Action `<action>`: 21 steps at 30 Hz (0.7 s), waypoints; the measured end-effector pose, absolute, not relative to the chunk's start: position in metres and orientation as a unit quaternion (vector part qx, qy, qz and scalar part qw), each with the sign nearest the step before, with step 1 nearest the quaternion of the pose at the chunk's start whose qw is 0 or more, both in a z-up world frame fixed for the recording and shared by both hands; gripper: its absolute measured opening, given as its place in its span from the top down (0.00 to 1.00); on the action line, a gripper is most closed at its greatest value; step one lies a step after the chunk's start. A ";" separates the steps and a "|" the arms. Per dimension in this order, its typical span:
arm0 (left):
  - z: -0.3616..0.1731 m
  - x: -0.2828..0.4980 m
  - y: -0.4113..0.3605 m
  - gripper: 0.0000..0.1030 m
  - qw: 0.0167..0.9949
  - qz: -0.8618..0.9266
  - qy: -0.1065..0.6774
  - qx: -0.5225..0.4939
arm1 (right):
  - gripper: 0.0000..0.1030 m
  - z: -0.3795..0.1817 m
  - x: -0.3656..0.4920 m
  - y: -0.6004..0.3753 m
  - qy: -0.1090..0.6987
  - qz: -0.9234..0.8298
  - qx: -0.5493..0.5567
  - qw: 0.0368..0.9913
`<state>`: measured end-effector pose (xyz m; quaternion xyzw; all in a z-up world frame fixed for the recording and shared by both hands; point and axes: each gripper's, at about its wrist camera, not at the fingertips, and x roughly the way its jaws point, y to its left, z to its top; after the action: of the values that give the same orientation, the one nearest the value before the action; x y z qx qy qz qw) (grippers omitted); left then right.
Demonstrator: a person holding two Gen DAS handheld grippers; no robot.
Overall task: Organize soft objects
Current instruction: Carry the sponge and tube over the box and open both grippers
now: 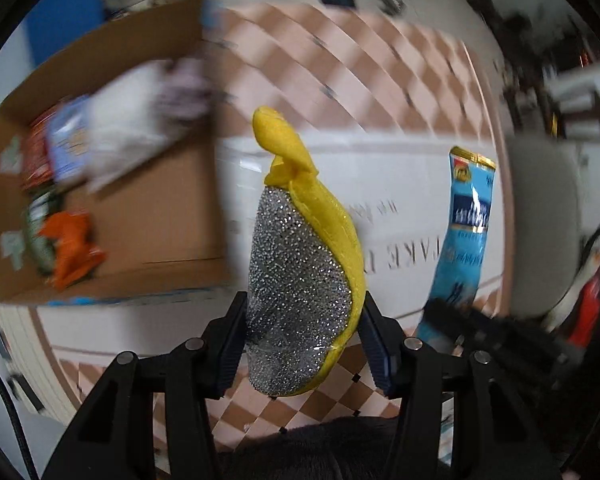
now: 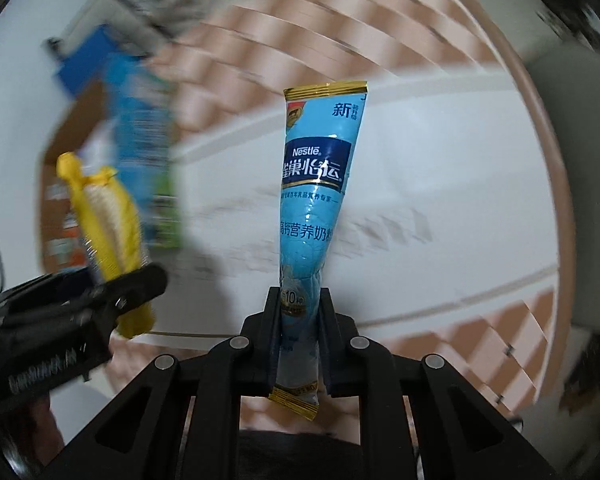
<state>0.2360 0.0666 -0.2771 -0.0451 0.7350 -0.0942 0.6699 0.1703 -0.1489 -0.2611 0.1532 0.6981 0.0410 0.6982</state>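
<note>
My left gripper (image 1: 304, 344) is shut on a yellow and silver glittery scrub sponge (image 1: 300, 272) and holds it upright in the air. My right gripper (image 2: 300, 320) is shut on a light blue Nestle milk powder sachet (image 2: 314, 200), also upright. The sachet shows at the right of the left wrist view (image 1: 464, 232); the sponge shows at the left of the right wrist view (image 2: 108, 232), held by the left gripper (image 2: 100, 304). A brown cardboard box (image 1: 172, 232) at the left holds several soft packets and cloths.
Below is a table with a pink and white checked cloth (image 1: 340, 64) and a white lettered mat (image 2: 440, 168). An orange packet (image 1: 72, 248) lies in the box. A blue carton (image 2: 140, 140) shows blurred by the box. A grey chair back (image 1: 540, 220) stands at the right.
</note>
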 end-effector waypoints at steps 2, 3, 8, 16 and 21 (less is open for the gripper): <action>-0.268 0.249 0.101 0.51 0.669 -0.076 0.736 -0.070 | 0.83 -0.234 0.182 -0.114 0.683 0.076 0.156 0.709; -0.268 0.257 0.122 0.51 0.668 -0.060 0.737 -0.081 | 0.83 -0.227 0.184 -0.095 0.679 0.089 0.159 0.711; -0.292 0.288 0.190 0.51 0.635 -0.015 0.759 -0.141 | 0.83 -0.219 0.213 -0.024 0.665 0.119 0.172 0.717; -0.349 0.323 0.222 0.51 0.549 0.002 0.805 -0.227 | 0.83 -0.261 0.253 0.033 0.703 0.091 0.193 0.679; -0.376 0.335 0.220 0.51 0.517 -0.003 0.828 -0.217 | 0.83 -0.302 0.261 0.047 0.730 0.075 0.180 0.655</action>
<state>0.3347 0.2204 -0.3758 -0.2165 0.8283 -0.0027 0.5168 0.2610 0.0467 -0.3016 0.1802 0.7297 0.0755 0.6552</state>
